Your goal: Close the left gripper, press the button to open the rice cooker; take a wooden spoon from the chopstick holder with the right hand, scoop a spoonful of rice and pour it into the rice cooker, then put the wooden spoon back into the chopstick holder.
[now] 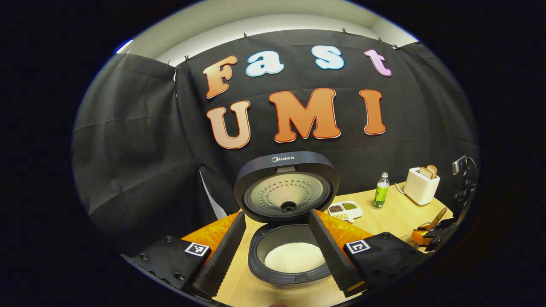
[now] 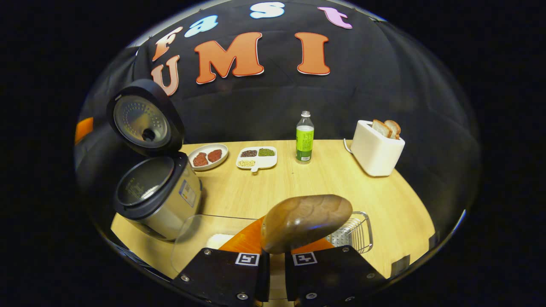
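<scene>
The right tongs (image 2: 273, 266) are clamped on the brown wooden spoon (image 2: 306, 221), above the wire chopstick holder (image 2: 356, 232). The left tongs (image 1: 279, 251) gape empty over the open dark-lidded rice cooker (image 1: 290, 251). A skewed grip could tip the holder.

Bright, sharp, fisheye-warped edges

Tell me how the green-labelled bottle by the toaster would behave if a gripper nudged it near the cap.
The bottle stands tall and narrow on the wooden table, so a high push would probably tip it rather than slide it. Its round body suggests it would roll once down. It looks like clear plastic, so likely light and slightly slippery.
</scene>
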Demonstrator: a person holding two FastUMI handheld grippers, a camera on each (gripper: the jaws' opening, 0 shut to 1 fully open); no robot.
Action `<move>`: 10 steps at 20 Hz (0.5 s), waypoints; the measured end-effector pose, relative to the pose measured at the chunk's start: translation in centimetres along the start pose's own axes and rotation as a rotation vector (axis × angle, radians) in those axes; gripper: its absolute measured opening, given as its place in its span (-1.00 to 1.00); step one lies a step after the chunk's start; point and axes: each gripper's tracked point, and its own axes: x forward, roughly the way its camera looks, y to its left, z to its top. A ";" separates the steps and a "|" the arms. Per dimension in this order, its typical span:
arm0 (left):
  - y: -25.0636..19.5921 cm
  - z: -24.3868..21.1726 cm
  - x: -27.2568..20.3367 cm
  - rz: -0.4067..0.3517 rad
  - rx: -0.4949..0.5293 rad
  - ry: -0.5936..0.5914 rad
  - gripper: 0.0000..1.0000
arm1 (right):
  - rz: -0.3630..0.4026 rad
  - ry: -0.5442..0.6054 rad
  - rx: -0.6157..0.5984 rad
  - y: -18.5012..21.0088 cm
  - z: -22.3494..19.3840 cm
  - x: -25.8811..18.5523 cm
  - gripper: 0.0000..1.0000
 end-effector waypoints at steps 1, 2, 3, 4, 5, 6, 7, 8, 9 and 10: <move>-0.1 -0.1 -0.1 -0.004 -0.001 0.002 0.86 | -0.001 -0.001 -0.012 0.4 -0.2 0.0 -0.72; -0.1 -0.2 -0.1 -0.006 -0.002 0.004 0.86 | 0.005 0.005 -0.014 0.9 -0.4 0.1 -0.72; -0.1 -0.3 -0.1 -0.010 -0.002 0.004 0.86 | 0.003 0.002 -0.019 1.2 -0.7 0.3 -0.71; -0.1 -0.2 -0.1 -0.012 -0.002 0.003 0.86 | -0.016 -0.001 -0.040 1.1 -0.8 0.6 -0.71; -0.1 -0.3 -0.1 -0.012 0.000 0.004 0.86 | -0.041 -0.005 -0.069 0.8 -1.1 0.8 -0.75; 0.1 -0.2 0.0 -0.012 0.000 0.004 0.86 | -0.044 -0.004 -0.090 0.9 -1.3 1.0 -0.75; 0.1 -0.3 0.0 -0.013 0.001 0.005 0.86 | -0.052 -0.007 -0.101 1.0 -1.6 0.8 -0.75; 0.2 -0.4 0.1 -0.013 0.002 0.006 0.86 | -0.062 -0.019 -0.110 1.0 -1.6 0.7 -0.75; 0.4 -0.5 0.0 -0.013 0.003 0.007 0.86 | -0.070 -0.030 -0.127 1.1 -1.6 1.0 -0.75; 0.5 -0.6 0.1 -0.011 0.003 0.009 0.86 | -0.074 -0.027 -0.142 1.2 -2.0 1.3 -0.75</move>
